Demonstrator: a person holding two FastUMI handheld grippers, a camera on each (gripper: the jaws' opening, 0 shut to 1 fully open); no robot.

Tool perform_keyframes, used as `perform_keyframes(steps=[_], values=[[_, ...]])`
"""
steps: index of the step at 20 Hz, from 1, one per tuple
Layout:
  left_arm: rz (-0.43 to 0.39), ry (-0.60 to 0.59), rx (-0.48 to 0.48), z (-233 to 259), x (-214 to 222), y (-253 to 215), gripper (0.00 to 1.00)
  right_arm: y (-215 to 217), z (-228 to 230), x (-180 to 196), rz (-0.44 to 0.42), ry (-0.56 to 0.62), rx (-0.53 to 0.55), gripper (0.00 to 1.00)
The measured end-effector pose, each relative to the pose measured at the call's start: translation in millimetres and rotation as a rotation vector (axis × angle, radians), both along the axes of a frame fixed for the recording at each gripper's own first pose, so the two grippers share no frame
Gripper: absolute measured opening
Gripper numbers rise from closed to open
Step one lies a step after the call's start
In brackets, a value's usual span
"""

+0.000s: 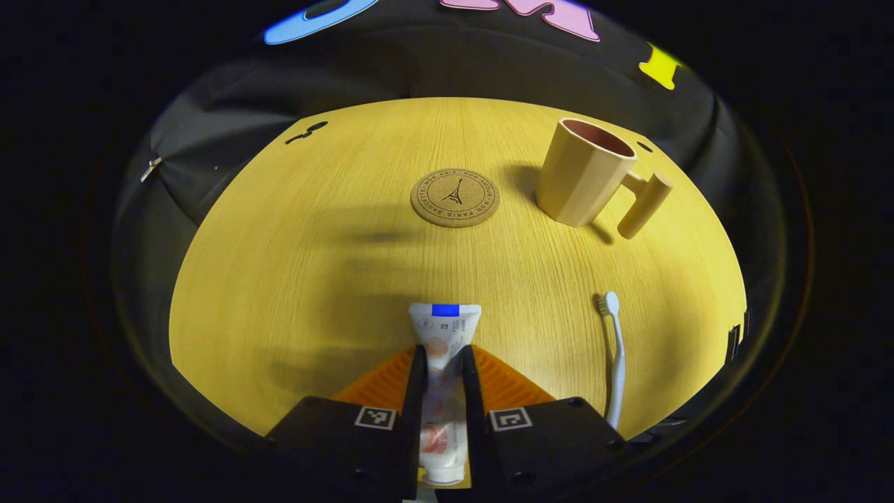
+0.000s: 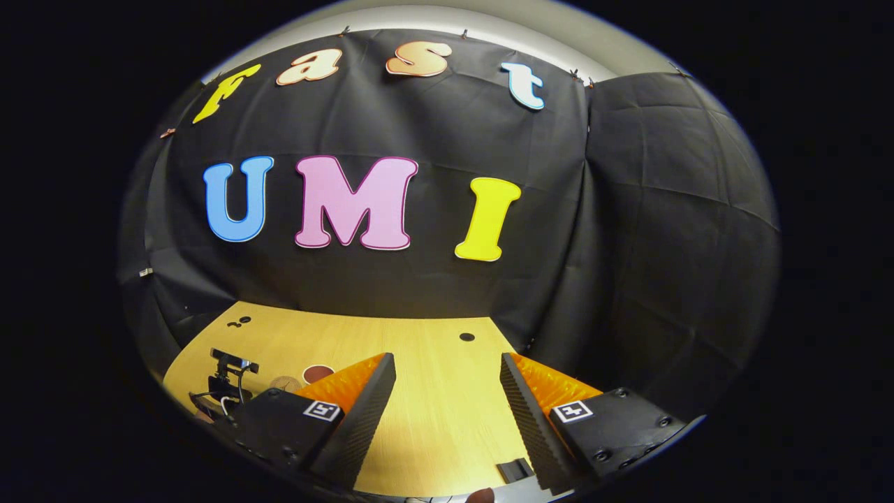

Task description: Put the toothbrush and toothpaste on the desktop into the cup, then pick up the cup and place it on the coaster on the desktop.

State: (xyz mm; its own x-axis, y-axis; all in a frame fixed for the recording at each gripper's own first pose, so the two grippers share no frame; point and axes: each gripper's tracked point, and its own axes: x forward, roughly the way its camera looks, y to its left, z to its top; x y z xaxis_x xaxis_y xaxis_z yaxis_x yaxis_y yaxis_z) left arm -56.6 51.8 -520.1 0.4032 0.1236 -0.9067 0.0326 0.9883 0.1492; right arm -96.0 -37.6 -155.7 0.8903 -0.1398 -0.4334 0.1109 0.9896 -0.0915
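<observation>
Toothpaste (image 1: 444,342) clamped by left gripper (image 1: 443,381) fingers, bottom centre — to be carried cap-down to cup (image 1: 590,171), upper right; right gripper (image 2: 447,398) fingers spread, empty.

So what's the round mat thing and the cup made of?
The coaster looks like cork: speckled, matte brown, with a dark printed design. The cup seems to be smooth beige plastic, though glazed ceramic is possible; it has flat facets, a soft sheen and a reddish inside. Its peg handle looks like the same material.
</observation>
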Motion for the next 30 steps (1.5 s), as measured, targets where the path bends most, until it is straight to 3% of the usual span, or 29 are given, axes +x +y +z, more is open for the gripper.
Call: perform_keyframes(steps=[5,10,11,12,16,21,30], values=[[-0.042,-0.007,-0.026,1,0,0,0.26,31,-27,-9,0.065,0.089,0.053,0.93],[-0.067,0.014,-0.149,8,-3,-1,0.14,72,-67,-23,0.157,0.207,0.085,0.92],[-0.068,0.005,-0.163,13,-2,0,0.18,81,-76,-25,0.171,0.232,0.106,0.92],[-0.071,-0.004,-0.174,18,-2,1,0.12,91,-86,-28,0.180,0.259,0.126,0.92],[-0.072,-0.044,-0.213,45,-1,3,0.12,120,-130,-41,0.218,0.360,0.154,0.91],[-0.080,-0.103,-0.273,71,1,6,0.10,152,-184,-56,0.223,0.446,0.173,0.90],[-0.095,-0.080,-0.287,53,-5,13,0.07,190,-280,-75,0.215,0.625,0.218,0.88]])
